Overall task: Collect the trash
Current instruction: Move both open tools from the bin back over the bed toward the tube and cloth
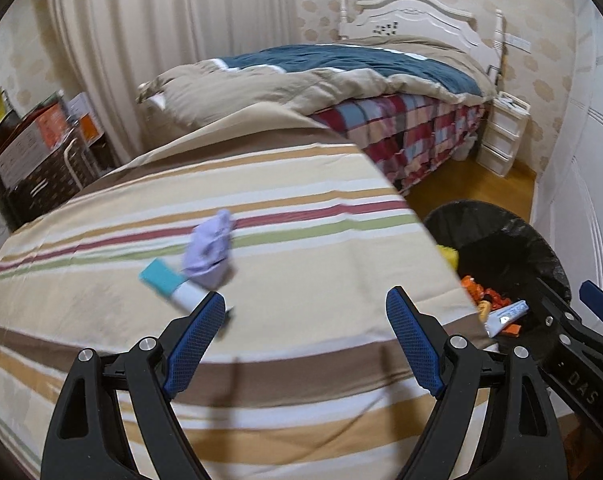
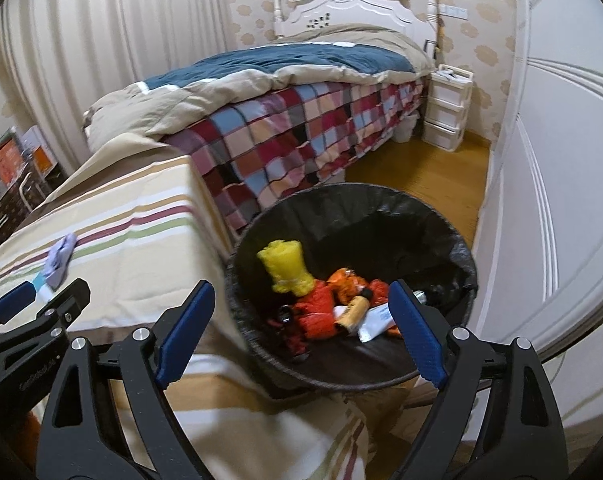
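Observation:
A crumpled lilac cloth [image 1: 210,249] lies on the striped table cover [image 1: 301,216], touching a teal-and-white tube [image 1: 169,283] beside it. My left gripper [image 1: 305,312] is open and empty above the cover, just in front of the tube. A black-lined bin [image 2: 353,292] stands to the right of the table and holds a yellow wad [image 2: 287,266], orange wrappers [image 2: 321,312] and a white tube [image 2: 377,320]. My right gripper [image 2: 301,300] is open and empty over the bin's near rim. The bin also shows in the left wrist view [image 1: 501,248].
A bed with a plaid cover [image 2: 301,128] and a blue-and-beige duvet [image 1: 341,68] stands behind the table. A white drawer unit [image 2: 447,108] sits by the headboard. A dark shelf with boxes [image 1: 41,152] is at far left. A white wardrobe [image 2: 561,160] runs along the right.

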Available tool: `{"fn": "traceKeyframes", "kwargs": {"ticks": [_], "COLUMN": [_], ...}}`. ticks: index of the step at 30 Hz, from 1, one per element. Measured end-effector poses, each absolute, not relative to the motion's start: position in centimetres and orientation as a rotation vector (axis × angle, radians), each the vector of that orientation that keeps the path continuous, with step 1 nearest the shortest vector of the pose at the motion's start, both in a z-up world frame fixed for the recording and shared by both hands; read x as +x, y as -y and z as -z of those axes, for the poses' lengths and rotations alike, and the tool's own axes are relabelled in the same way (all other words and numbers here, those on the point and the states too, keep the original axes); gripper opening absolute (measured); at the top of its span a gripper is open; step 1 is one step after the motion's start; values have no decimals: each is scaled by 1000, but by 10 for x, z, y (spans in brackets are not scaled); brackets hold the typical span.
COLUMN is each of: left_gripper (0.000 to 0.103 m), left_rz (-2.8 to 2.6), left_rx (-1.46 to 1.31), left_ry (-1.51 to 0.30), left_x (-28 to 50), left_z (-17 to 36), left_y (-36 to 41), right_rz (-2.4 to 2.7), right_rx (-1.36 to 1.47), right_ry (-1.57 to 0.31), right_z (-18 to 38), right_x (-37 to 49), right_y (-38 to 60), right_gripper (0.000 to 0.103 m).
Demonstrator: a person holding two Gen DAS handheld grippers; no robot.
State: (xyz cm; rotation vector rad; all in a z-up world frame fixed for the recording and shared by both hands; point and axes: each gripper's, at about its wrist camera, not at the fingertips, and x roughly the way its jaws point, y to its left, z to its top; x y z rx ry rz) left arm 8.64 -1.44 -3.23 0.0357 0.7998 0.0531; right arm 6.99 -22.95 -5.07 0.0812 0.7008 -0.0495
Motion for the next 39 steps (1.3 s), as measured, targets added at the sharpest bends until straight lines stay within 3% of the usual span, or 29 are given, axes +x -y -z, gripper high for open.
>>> {"fn": "traceKeyframes", "kwargs": {"ticks": [18,39], "left_gripper": [82,82], "left_rz": [-170,-252], "left_rx": [-25,-93], "left_ry": [-870,-946], "left_x": [104,74], "left_z": [48,57], "left_y": [-54,-121], "right_rz": [-17,-17], "right_rx": [-36,-29], "right_ry": [-737,-768], "right_z": [57,64], "right_x": [66,71], "right_y": [162,163], "right_gripper": [86,86]}}
